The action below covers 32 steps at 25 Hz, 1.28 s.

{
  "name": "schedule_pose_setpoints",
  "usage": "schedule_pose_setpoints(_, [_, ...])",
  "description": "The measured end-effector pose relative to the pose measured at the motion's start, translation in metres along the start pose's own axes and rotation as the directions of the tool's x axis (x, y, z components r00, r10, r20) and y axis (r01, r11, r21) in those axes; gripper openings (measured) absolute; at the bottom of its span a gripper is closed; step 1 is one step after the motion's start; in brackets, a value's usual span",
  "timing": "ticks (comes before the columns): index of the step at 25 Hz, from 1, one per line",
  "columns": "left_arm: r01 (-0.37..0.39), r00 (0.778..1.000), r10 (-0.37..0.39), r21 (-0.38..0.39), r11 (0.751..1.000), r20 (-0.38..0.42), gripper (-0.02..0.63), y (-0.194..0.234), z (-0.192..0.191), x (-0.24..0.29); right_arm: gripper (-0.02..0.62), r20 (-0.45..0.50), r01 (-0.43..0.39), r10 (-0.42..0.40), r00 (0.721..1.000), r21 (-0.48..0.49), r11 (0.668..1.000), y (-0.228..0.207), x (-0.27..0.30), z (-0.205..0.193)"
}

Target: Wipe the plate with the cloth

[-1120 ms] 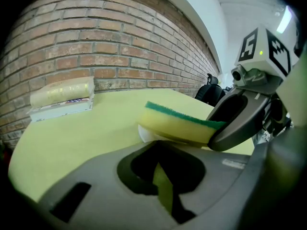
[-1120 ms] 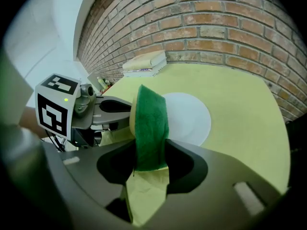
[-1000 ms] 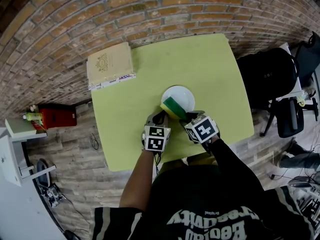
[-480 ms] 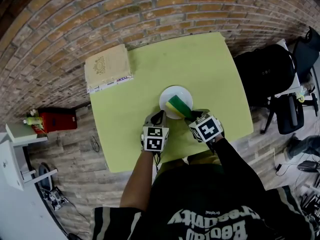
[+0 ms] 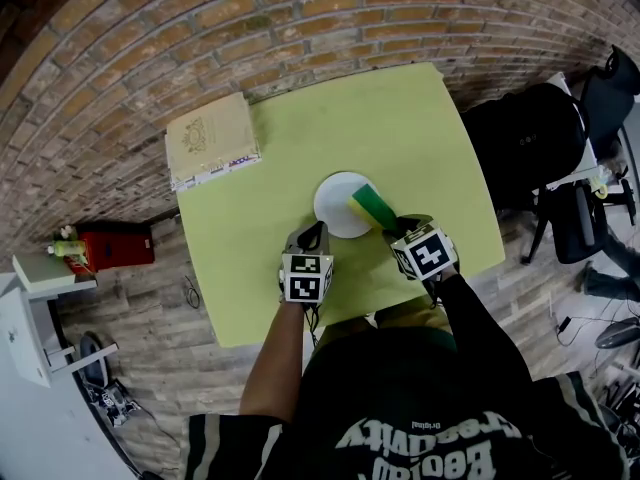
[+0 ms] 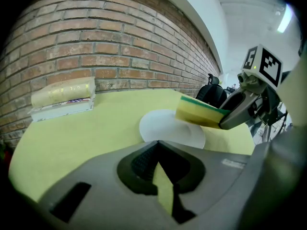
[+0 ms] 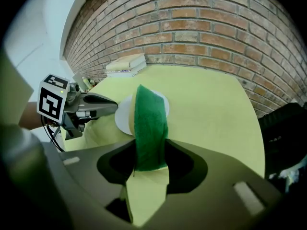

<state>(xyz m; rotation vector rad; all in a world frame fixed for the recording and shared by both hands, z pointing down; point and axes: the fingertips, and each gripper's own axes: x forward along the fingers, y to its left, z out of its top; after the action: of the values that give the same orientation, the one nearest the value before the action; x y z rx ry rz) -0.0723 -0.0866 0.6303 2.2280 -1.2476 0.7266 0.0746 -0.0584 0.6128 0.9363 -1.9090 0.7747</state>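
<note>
The right gripper (image 7: 146, 164) had its jaws clamped on one end of a yellow rectangular sponge with a green scouring face (image 7: 149, 121) (the nearest thing to a cloth in sight). The sponge stuck out past the jaw tips, tilted, green face uppermost in the right gripper view, and its free end reached over the right-hand part of a round white plate (image 5: 335, 200). Whether the sponge actually pressed on the plate's surface could not be told.

The left gripper (image 6: 158, 164) had its jaws together with nothing between them, only the table top showing in the slit. Its tips sat just beside the near left rim of the plate, with the marker cube behind them toward the person.

The plate lay on a pale yellow-green rectangular table (image 5: 400, 118), toward its near edge. At the table's far left corner lay a thick cream-coloured book (image 5: 210, 138). A brick wall (image 5: 330, 18) ran behind the table, a black chair (image 5: 530, 153) stood at its right, and a red box (image 5: 105, 243) sat on the floor at its left.
</note>
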Motion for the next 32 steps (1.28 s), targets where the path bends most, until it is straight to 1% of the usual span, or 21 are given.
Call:
schedule_pose_setpoints(8, [-0.005,1.0,0.005,0.001,1.0,0.002,0.006,0.001,0.0,0.0,0.181,0.003,0.041,-0.041,0.999,0.031,0.999,-0.02,-0.007,-0.006])
schedule_pose_setpoints(12, [-0.009,1.0,0.009,0.004,1.0,0.002,0.006,0.001,0.0,0.0,0.181,0.01,0.039,-0.039,0.999,0.011,0.999,-0.016,-0.008,-0.007])
schedule_pose_setpoints(15, [-0.011,1.0,0.011,0.009,1.0,0.007,0.006,0.0,0.0,0.0,0.181,0.049,0.03,-0.03,0.998,-0.003,1.0,-0.012,-0.012,-0.002])
schedule_pose_setpoints(19, [-0.004,1.0,0.004,-0.004,1.0,0.011,0.006,0.0,0.001,-0.002,0.181,0.109,-0.015,0.018,0.994,-0.024,1.0,-0.002,-0.019,0.007])
schedule_pose_setpoints(22, [-0.002,1.0,0.002,-0.02,1.0,0.016,0.006,0.001,0.002,-0.008,0.181,0.123,-0.05,0.055,0.991,-0.042,0.998,0.012,-0.019,0.012])
schedule_pose_setpoints(27, [-0.015,1.0,0.016,-0.039,0.999,0.012,0.006,0.001,-0.002,-0.016,0.181,0.105,-0.121,0.131,0.986,-0.098,0.988,0.047,-0.009,0.019])
schedule_pose_setpoints(29, [-0.015,1.0,0.016,-0.045,0.999,0.006,0.006,-0.002,-0.006,-0.017,0.181,0.088,-0.157,0.167,0.982,-0.111,0.981,0.062,-0.003,0.019])
schedule_pose_setpoints(32, [-0.007,1.0,0.007,-0.056,0.998,0.008,0.006,-0.007,-0.008,-0.015,0.181,0.059,-0.191,0.199,0.978,-0.124,0.974,0.077,0.004,0.015])
